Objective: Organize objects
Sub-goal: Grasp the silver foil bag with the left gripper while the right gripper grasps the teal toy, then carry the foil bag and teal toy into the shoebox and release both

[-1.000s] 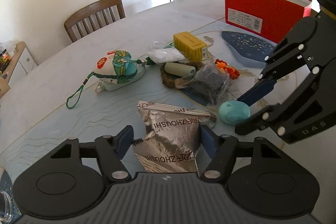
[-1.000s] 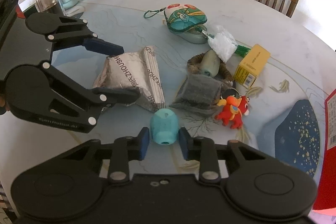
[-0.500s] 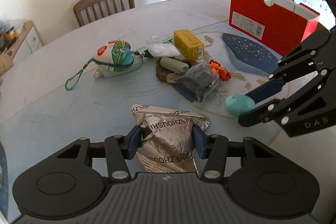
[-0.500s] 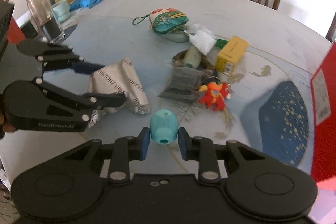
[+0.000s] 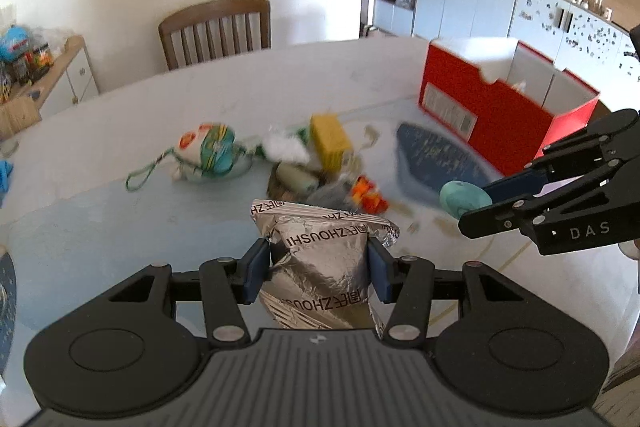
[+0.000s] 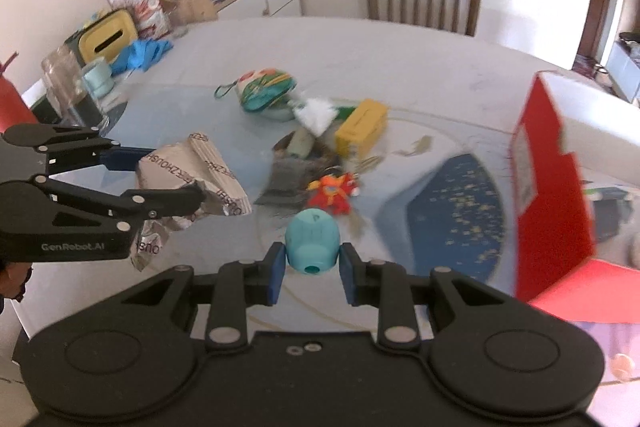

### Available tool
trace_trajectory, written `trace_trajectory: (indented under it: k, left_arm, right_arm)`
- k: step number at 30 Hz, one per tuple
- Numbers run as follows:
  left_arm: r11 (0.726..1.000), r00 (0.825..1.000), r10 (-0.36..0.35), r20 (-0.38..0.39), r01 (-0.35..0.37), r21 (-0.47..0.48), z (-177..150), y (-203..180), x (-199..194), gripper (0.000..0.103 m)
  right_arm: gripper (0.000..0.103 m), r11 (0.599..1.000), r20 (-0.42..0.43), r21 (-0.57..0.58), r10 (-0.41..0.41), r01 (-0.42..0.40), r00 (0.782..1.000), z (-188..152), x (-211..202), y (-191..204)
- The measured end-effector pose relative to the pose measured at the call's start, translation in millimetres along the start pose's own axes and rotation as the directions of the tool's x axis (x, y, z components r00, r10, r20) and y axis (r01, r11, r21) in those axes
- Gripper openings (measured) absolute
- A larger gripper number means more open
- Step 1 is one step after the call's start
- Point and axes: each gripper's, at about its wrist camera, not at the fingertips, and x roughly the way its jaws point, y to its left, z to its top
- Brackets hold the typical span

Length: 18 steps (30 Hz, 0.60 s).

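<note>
Foil pouch (image 5: 320,267): pinched between the pads of the left gripper (image 5: 318,277), clear of the table (image 5: 120,227); crumpled, silver, printed lettering.
Pouch handling: judged light, soft and crinkly; likely to buckle or slide if squeezed at a loose corner; best held across the filled middle, as gripped here.
Left jaws: closed in on the pouch during the last second, both pads pressed against its sides.
Teal egg-shaped toy (image 6: 313,241): clamped by the right gripper (image 6: 313,273), raised off the table, small hole facing the camera.
Toy handling: judged smooth, rounded and firm; prone to squirting out; widest part the safest place to grip.
Red box (image 5: 504,107): open-topped, at the far right of the table, a likely destination.
Remaining pile: yellow carton (image 6: 362,123), red figure (image 6: 332,193), patterned pouch (image 6: 267,89), white tuft, grey packet; close together, well blurred.
Hidden: pouch's lower end behind the gripper body; box's contents; the person's hands.
</note>
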Motion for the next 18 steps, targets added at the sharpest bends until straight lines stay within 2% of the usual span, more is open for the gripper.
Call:
trace_trajectory:
  k: [10,18]
  left_arm:
    - [0.999,0.997,-0.027,0.073,0.025,0.024,40.9,-48.6,-15.4,0.051]
    - [0.997,0.993,-0.064,0.1,0.058,0.055,70.5,-94.7,-4.3,0.051]
  right_arm:
    - [0.028,0.997,0.082,0.062,-0.042,0.037,0.996,1.7,-47.4,-41.3]
    - [0.028,0.992,0.115,0.108,-0.082,0.07,0.99,-2.8,-72.4,-84.2]
